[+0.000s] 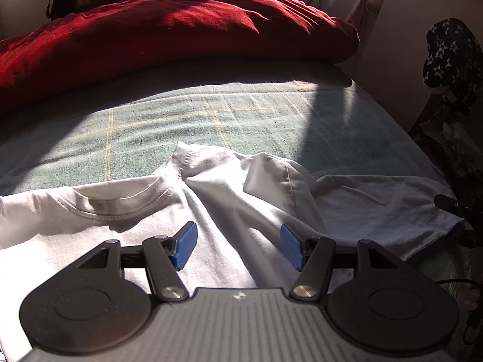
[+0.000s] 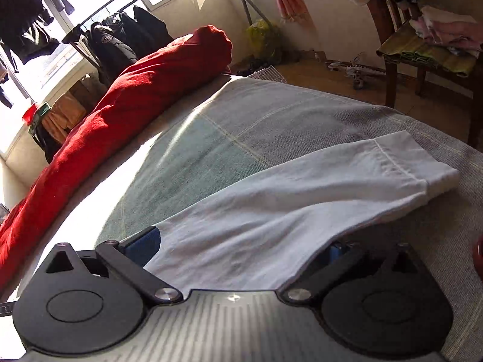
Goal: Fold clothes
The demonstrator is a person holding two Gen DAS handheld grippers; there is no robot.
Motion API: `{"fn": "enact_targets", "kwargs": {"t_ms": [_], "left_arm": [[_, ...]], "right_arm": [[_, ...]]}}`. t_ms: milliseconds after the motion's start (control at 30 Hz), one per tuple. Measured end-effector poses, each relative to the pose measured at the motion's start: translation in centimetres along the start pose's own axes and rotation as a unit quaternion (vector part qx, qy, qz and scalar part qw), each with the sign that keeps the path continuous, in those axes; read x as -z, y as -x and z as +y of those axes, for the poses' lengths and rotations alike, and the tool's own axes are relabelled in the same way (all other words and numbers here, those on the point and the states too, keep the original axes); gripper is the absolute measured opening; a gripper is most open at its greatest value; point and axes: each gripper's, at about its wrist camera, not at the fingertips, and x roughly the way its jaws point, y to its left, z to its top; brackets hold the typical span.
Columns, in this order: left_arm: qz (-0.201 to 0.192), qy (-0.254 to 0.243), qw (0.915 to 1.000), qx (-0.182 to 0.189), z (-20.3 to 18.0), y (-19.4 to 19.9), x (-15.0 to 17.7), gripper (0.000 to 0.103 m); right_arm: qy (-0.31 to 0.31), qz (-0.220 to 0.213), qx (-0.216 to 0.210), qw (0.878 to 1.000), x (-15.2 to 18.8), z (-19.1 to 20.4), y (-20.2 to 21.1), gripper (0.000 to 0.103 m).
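White tee [image 1: 223, 211] lies flat on the bed [image 1: 211, 114], collar up. Step: sleeve fold-in. L gripper [image 1: 238, 247] released, hovering over chest. R gripper [image 2: 241, 250]: sleeve [image 2: 302, 193] fills the gap; grasp can't be told. Next: carry sleeve across body w/o bunching.

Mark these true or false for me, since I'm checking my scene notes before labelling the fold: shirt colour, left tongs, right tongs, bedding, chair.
1. The T-shirt is white. True.
2. The left tongs pinch the collar. False: they stand open above the shirt's chest, holding nothing.
3. White fabric lies between the fingers of the right tongs. True.
4. The rolled quilt is blue. False: it is red.
5. The wooden chair is bare. False: folded clothes sit on it.
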Motion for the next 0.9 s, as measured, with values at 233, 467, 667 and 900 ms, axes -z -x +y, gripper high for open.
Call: {"fn": "enact_targets", "kwargs": {"t_ms": [233, 467, 667, 900], "left_arm": [[0.0, -0.011, 0.9999, 0.003, -0.4, -0.1, 0.2, 0.061], [-0.005, -0.013, 0.9999, -0.007, 0.7, 0.4, -0.1, 0.062], [-0.007, -0.032, 0.9992, -0.024, 2.1, 0.8, -0.8, 0.065], [-0.005, -0.05, 0.9986, -0.018, 1.2, 0.4, -0.8, 0.065]], "right_arm": [[-0.019, 0.027, -0.073, 0.997, 4.9, 5.3, -0.8, 0.103], [0.08, 0.062, -0.13, 0.986, 8.2, 12.3, -3.8, 0.103], [0.103, 0.06, -0.162, 0.98, 8.3, 15.3, -6.8, 0.103], [0.073, -0.025, -0.126, 0.989, 5.7, 13.7, -5.0, 0.103]]}}
